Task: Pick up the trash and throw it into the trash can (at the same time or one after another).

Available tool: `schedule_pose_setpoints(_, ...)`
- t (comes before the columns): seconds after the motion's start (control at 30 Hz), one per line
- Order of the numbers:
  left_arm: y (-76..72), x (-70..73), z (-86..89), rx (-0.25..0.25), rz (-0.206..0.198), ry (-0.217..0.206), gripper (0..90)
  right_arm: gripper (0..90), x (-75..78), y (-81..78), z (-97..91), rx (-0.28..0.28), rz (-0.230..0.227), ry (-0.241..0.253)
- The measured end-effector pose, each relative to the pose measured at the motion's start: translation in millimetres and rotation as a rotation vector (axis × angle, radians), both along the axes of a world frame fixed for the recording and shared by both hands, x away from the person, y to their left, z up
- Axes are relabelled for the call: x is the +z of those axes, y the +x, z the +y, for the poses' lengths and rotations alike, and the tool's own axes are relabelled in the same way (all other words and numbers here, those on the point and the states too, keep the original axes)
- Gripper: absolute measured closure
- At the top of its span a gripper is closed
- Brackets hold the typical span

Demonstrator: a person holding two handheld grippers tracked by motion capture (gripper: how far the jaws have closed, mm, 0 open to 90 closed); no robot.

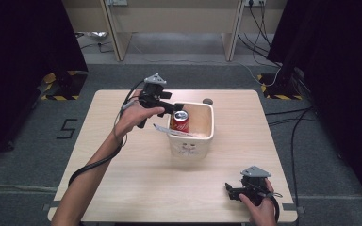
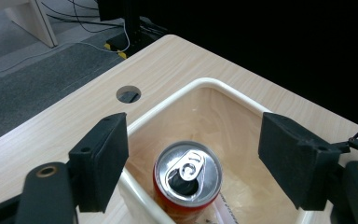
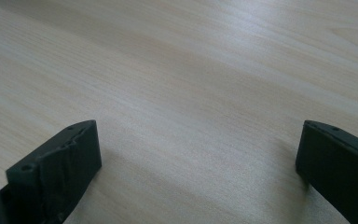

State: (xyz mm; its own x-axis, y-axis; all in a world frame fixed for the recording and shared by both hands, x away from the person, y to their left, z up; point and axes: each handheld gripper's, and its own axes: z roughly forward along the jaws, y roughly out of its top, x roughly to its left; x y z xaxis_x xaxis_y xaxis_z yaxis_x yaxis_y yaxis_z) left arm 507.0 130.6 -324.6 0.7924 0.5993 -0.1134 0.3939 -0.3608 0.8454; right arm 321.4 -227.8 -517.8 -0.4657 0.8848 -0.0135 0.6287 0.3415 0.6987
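Wooden table [image 1: 122,165] bears cream plastic bin [image 1: 206,136]. Red soda can [image 1: 180,121] upright inside bin, long axis vertical, pull-tab top up. Left gripper [image 1: 178,106] above bin rim, jaws spread, clear of can. Right gripper [image 1: 228,189] well apart from bin, jaws wide, empty.

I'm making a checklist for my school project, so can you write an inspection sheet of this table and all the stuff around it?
Surface: pale wooden table, round hole near the far edge.
Job's things: red can upright inside the white tub, tab on top.
Clutter: nothing seen.
Grippers: left claw open above the can, pads clear of it; right claw open, low over bare wood.
Cables: one trails from each claw; more on the floor to the right.
Surroundings: grey carpet, black curtains, pale furniture legs behind.
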Motion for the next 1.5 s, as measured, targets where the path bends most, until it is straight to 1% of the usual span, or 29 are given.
schedule_pose_setpoints(0.07,-0.4,0.2,2.0,0.003,-0.001,-0.003,24.0,0.3,0.0,0.0,0.0,0.0,0.0,0.0)
schedule_pose_setpoints(0.4,-3.9,-2.7,24.0,0.034,0.006,-0.03,23.9,0.3,0.0,-0.1,0.2,-0.001,0.002,0.003)
schedule_pose_setpoints(0.6,-9.9,-2.7,35.8,0.051,-0.007,-0.022,23.9,0.3,0.0,-0.1,0.2,-0.001,0.003,0.003)
schedule_pose_setpoints(0.67,-13.0,-2.5,42.0,0.062,-0.014,-0.021,23.9,0.3,0.0,-0.1,0.2,-0.001,0.003,0.003)
schedule_pose_setpoints(0.7,-13.0,-2.5,42.0,0.062,-0.014,-0.021,23.9,0.3,0.0,-0.1,0.2,-0.001,0.003,0.003)
schedule_pose_setpoints(0.73,-15.1,-3.2,46.7,0.069,-0.017,-0.024,23.9,0.3,0.0,-0.1,0.2,-0.001,0.003,0.003)
schedule_pose_setpoints(0.77,-15.1,-3.2,46.7,0.069,-0.017,-0.024,23.9,0.3,0.0,-0.1,0.2,-0.001,0.003,0.003)
schedule_pose_setpoints(0.87,-17.5,-5.6,53.4,0.078,-0.021,-0.023,23.9,0.3,0.0,-0.1,0.2,-0.002,0.003,0.003)
schedule_pose_setpoints(0.93,-18.5,-7.4,57.4,0.085,-0.017,-0.023,23.9,0.3,0.0,-0.1,0.2,-0.002,0.002,0.002)
schedule_pose_setpoints(1.17,-21.9,-14.8,70.3,0.103,-0.015,-0.039,23.9,0.3,0.0,-0.1,0.1,-0.001,0.002,0.001)
schedule_pose_setpoints(1.33,-24.6,-20.0,74.1,0.106,-0.011,-0.038,24.0,0.3,0.0,-0.1,0.2,-0.001,0.002,0.002)
schedule_pose_setpoints(1.5,-30.1,-26.2,79.2,0.116,-0.018,-0.034,24.0,0.3,0.0,-0.1,0.2,-0.001,0.002,0.002)
